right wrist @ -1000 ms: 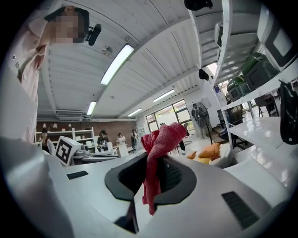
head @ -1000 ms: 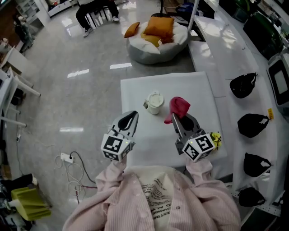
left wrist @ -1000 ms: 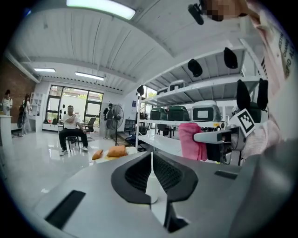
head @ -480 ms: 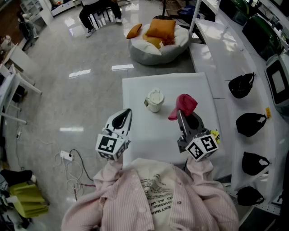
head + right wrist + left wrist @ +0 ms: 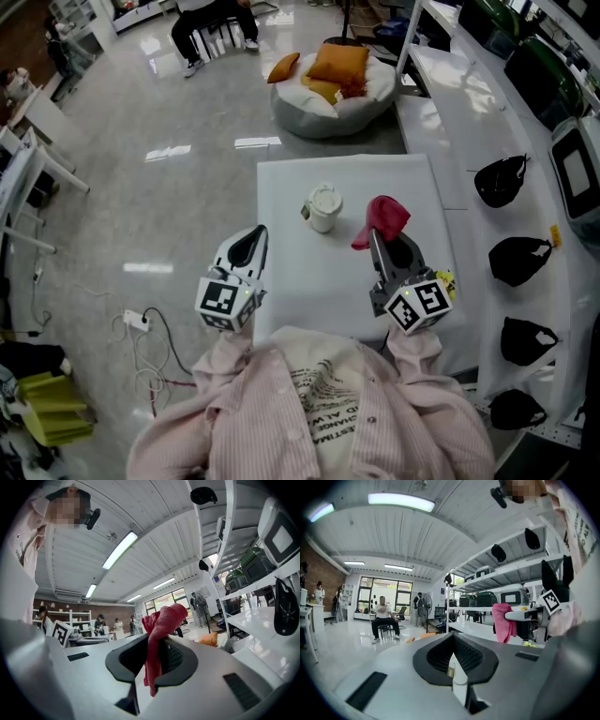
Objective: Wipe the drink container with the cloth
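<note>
Cup (image 5: pixel 323 206): upright on the white table (image 5: pixel 309 281), lid (image 5: pixel 324 200) on, a bit past both grippers, touched by nothing.
Cloth (image 5: pixel 385 217): pink, bunched up, hanging from the right gripper; near the cup's right side, but apart from it.
Right gripper (image 5: pixel 378 236): jaws pressed tight on the cloth, with 1 end sticking up over the jaws and 1 end hanging down below them.
Left gripper (image 5: pixel 255 240): jaws shut all the way, with nothing between them.
Change in the left gripper: over the table's left edge and closer to the cup 1 second ago; now pulled back and out, over the floor (image 5: pixel 169 244) beside the table.
Change in the cloth: close by the cup 1 second ago; now lifted a little and a bit further to the right.
Change in the cup: none, same spot, same way up.
Meaning for the task: probably no wiping yet. Cloth ready in the grip, but off the cup. Cup free on the table, with no gripper to keep it steady.
Likely next need: cloth brought back to the cup's side and rubbed on it; left gripper back at the cup to hold it, or else a soft push only.
Risk: light cup, easy to tip or slide under a hard wipe with 1 gripper.
</note>
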